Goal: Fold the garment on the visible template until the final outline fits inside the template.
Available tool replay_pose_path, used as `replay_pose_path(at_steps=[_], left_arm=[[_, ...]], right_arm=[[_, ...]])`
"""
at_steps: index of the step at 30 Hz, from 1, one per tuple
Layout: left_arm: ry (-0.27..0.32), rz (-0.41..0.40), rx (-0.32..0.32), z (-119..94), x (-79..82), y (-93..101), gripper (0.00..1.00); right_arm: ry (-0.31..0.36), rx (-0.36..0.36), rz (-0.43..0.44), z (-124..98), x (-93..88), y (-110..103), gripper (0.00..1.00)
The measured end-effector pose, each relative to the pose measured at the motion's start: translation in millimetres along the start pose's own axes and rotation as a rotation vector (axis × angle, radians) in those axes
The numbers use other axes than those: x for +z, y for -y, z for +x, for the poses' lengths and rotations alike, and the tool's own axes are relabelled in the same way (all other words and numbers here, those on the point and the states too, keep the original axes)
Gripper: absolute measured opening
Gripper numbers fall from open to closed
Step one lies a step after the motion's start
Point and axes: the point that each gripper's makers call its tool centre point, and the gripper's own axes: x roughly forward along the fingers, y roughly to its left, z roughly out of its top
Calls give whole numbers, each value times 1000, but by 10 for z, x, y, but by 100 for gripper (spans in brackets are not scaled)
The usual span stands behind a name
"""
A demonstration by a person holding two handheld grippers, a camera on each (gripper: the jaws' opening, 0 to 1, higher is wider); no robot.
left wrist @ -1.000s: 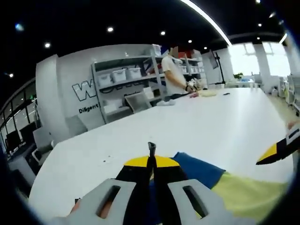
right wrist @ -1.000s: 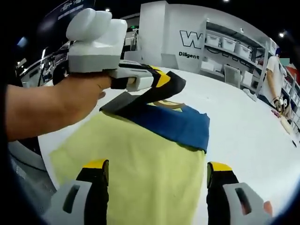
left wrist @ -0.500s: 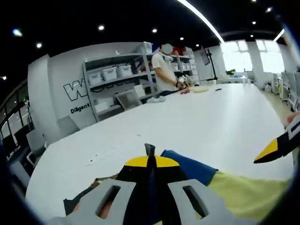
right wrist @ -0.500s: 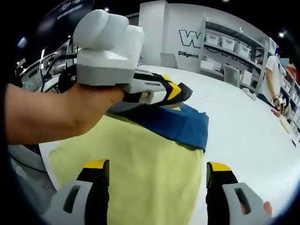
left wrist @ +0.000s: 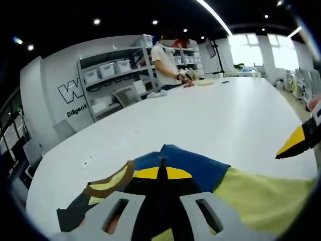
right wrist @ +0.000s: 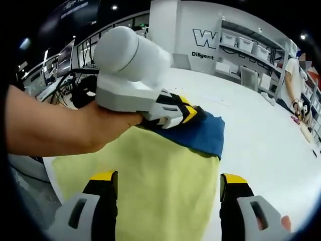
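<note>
Garment (right wrist: 165,175), yellow and blue, is spread on the white table (right wrist: 261,145); its blue part is pinched by the closed left gripper (right wrist: 188,114), while the right gripper (right wrist: 168,188) is held wide above it.

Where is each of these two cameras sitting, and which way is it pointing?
Left gripper view: rides the left gripper, jaws shut on the garment, facing across the white table toward shelves.
Right gripper view: rides the right gripper, jaws open over the garment's yellow part; a hand shows.
Shared: garment, table, shelves.

Wall (right wrist: 175,30): large "W", smaller "Diligent" below, both cut off.
</note>
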Motion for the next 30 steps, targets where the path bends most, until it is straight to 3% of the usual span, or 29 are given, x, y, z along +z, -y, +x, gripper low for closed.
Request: replay_pose_path(at_steps=[5, 16, 21, 26, 30], left_arm=[[-10, 5, -22, 30, -41, 76, 1], [-94, -37, -105, 128, -262, 271, 3], [-114, -114, -125, 137, -278, 339, 21], [-122, -111, -166, 117, -300, 432, 11], [-175, -152, -184, 133, -447, 476, 14]], right_arm=[[-3, -2, 5, -1, -6, 13, 81], [-14, -2, 7, 10, -31, 18, 80], [-17, -4, 9, 9, -40, 23, 80], [-17, -6, 9, 11, -40, 27, 80], [-19, -8, 9, 9, -44, 32, 79]])
